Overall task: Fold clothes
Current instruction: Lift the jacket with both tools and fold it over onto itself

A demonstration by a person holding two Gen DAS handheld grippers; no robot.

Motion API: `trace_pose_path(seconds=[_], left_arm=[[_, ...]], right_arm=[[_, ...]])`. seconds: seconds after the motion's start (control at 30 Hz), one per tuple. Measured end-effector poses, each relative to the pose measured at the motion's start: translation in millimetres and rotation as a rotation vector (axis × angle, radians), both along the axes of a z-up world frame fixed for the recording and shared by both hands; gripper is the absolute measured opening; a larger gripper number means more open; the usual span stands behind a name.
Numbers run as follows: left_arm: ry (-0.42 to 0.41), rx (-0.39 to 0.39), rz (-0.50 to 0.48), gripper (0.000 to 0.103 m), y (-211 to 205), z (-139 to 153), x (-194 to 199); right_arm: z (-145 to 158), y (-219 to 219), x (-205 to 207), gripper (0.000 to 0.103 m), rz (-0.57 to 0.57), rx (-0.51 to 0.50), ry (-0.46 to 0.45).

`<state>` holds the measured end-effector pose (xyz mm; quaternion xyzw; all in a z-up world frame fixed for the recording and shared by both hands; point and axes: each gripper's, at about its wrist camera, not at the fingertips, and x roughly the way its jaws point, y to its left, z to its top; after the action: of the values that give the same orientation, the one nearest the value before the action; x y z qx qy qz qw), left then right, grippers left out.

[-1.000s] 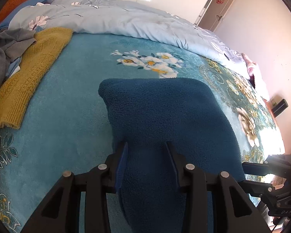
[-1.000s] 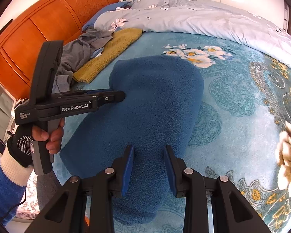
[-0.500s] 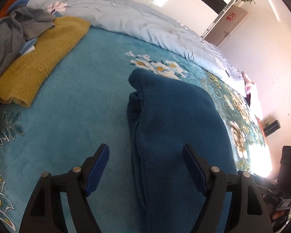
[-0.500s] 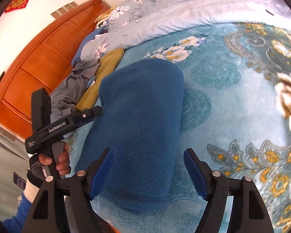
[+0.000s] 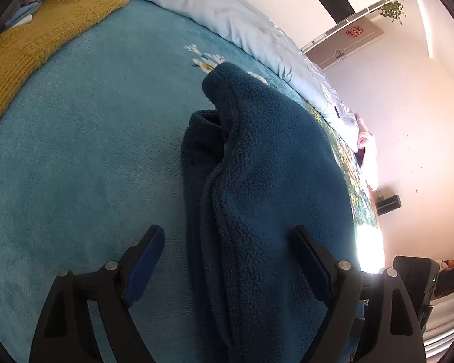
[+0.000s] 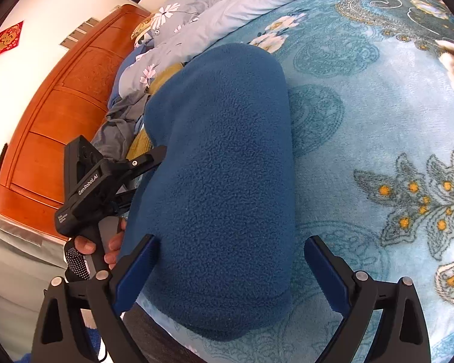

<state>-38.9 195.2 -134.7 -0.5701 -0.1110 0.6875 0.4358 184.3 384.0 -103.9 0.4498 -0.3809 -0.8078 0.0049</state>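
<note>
we find the blue fleece garment soft, thick, light; we would pinch its layered near-left edge. left gripper and right gripper jaws spread, empty.

A teal blanket with flower patterns is spread over the bed. A pale blue quilt is bunched along its far side. A wooden headboard is seen behind the bed, with a red paper ornament on the white wall above. A hanging plant is seen near the ceiling.
</note>
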Motion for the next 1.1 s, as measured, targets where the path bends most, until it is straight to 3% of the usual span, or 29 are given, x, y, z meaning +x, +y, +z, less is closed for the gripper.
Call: trace_pose_path(seconds=[0.27, 0.4, 0.57, 0.87, 0.93, 1.03, 1.1], left_arm=[[-0.049, 0.049, 0.025, 0.086, -2.0, -8.1, 2.7], [-0.033, 0.064, 0.024, 0.083, 1.0, -5.8, 7.6], [-0.006, 0.078, 0.015, 0.06, 7.4, 3.9, 16.9], [0.047, 0.098, 0.024, 0.046, 29.1, 21.8, 47.5], [0.071, 0.108, 0.038, 0.045, 37.8, 26.8, 58.6], [0.128, 0.131, 0.058, 0.034, 53.2, 39.2, 76.4], [0.159, 0.133, 0.082, 0.034, 57.5, 45.3, 80.8]], right_arm=[[-4.6, -9.7, -2.8, 0.097, 0.012, -0.024, -0.003], [-1.5, -7.8, -2.9, 0.088, 0.023, -0.021, 0.0], [3.2, 3.5, -4.1, 0.076, 0.071, -0.047, 0.003], [32.2, 54.4, -11.6, 0.072, 0.239, 0.015, 0.032], [39.7, 70.5, -12.7, 0.072, 0.298, 0.049, 0.047], [52.2, 95.3, -14.1, 0.072, 0.381, 0.103, 0.067], [59.0, 108.5, -21.5, 0.072, 0.439, 0.124, 0.07]])
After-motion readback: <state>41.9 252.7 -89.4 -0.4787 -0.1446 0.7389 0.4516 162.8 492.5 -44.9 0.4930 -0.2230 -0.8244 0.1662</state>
